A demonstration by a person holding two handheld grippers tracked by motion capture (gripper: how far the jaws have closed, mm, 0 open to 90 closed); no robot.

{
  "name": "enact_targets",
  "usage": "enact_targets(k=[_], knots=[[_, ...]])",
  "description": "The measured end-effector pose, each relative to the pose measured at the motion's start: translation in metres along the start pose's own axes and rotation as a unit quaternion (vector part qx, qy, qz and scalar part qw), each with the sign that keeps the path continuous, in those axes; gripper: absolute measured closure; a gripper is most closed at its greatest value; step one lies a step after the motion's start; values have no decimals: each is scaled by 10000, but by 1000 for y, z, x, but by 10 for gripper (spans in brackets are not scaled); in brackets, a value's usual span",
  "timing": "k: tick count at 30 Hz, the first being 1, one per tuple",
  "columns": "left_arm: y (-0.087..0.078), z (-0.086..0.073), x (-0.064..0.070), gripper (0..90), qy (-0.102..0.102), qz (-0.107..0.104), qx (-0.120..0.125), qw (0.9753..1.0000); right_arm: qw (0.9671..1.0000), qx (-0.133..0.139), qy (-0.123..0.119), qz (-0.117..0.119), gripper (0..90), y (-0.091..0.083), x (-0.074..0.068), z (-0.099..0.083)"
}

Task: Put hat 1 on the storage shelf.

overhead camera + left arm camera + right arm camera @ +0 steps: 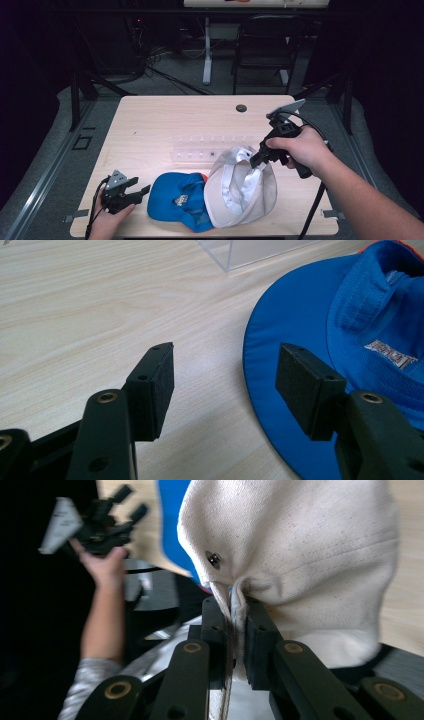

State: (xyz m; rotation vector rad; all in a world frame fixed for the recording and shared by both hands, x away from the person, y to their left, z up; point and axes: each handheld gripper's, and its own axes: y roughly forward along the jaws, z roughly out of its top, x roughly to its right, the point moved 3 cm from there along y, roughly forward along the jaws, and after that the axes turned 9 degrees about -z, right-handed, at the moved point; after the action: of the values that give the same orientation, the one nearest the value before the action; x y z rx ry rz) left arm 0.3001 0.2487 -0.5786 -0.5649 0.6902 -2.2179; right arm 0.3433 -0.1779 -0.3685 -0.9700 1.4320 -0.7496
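Cream canvas bucket hat (240, 187) sits at the lower centre-right of the high view, tipped up on its brim so the pale lining faces the camera, its lower edge on the wooden table (165, 120). The right gripper (258, 161) has its jaws pressed together on a fold of that hat's fabric at the upper right rim; in the right gripper view the cloth (300, 545) bunches between the two black pads, with a small metal eyelet (214, 558) just above the pinch. The person's right hand (300, 147) grips the tool from the right of the frame.

Overlapped by the cream hat on its left lies a blue bucket hat (177, 200), flat on the table near the bottom edge, with a small printed label on its crown; a sliver of orange shows at its top. In the left gripper view the blue brim (280, 365) fills the right half.

The left gripper (142, 192) rests at the lower left, just beside the blue hat, jaws spread and holding nothing; one pad (310, 390) hangs over the brim. A clear plastic box (200, 150) stands behind both hats, mid-table.
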Motion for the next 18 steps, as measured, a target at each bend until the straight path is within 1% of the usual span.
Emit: enact_targets(k=[1, 2, 3, 4, 5, 6, 7, 8, 9, 10, 11, 12, 13, 14, 16, 17, 18], knots=[[0, 0, 0, 409, -6, -4, 7, 10000, 9996, -42, -1, 274, 823, -1, 0, -2], [0, 0, 0, 409, -5, -3, 6, 10000, 9996, -42, -1, 274, 823, -1, 0, -2], [0, 0, 0, 410, -6, -4, 6, 10000, 9988, 9, 75, 485, 823, 0, -1, -3], [1, 0, 0, 410, -7, -1, -5, 10000, 9969, 40, 1, 781, 824, 0, -3, -7], [1, 0, 0, 410, -7, -1, -5, 10000, 9969, 40, 1, 781, 824, 0, -3, -7], [1, 0, 1, 410, -31, 13, 38, 10000, 9964, 28, -35, 846, 824, 0, -4, -8], [1, 0, 1, 410, -13, 10, 27, 10000, 9952, 53, 20, 972, 823, 1, -7, -10], [1, 0, 1, 410, -13, 10, 27, 10000, 9952, 53, 20, 972, 823, 1, -7, -10], [1, 0, 1, 410, -4, 9, 27, 10000, 9945, 90, -56, 1037, 823, 0, -7, -11], [1, 0, 1, 410, -4, 9, 27, 10000, 9945, 90, -56, 1037, 823, 0, -7, -11], [1, 0, 1, 410, 10, 9, 25, 10000, 9942, 125, -39, 1066, 824, -1, -8, -11], [0, 0, 1, 410, 12, 10, 21, 10000, 9936, 138, -103, 1117, 823, -3, -7, -11], [0, 0, 1, 410, 14, 13, 24, 10000, 9924, 187, -50, 1213, 823, -8, -8, -11], [0, 0, 1, 410, 13, 2, 1, 10000, 9924, 187, -50, 1213, 823, -8, -8, -11], [1, 0, 1, 410, 2, 18, 29, 10000, 9906, 285, -135, 1333, 823, -14, -8, -11], [1, 0, 1, 412, 22, 24, 24, 10000, 9894, 410, -74, 1389, 823, -16, -9, -10], [1, 0, 2, 414, 3, 11, 0, 10000, 9876, 483, -142, 1489, 823, -21, -8, -9]])
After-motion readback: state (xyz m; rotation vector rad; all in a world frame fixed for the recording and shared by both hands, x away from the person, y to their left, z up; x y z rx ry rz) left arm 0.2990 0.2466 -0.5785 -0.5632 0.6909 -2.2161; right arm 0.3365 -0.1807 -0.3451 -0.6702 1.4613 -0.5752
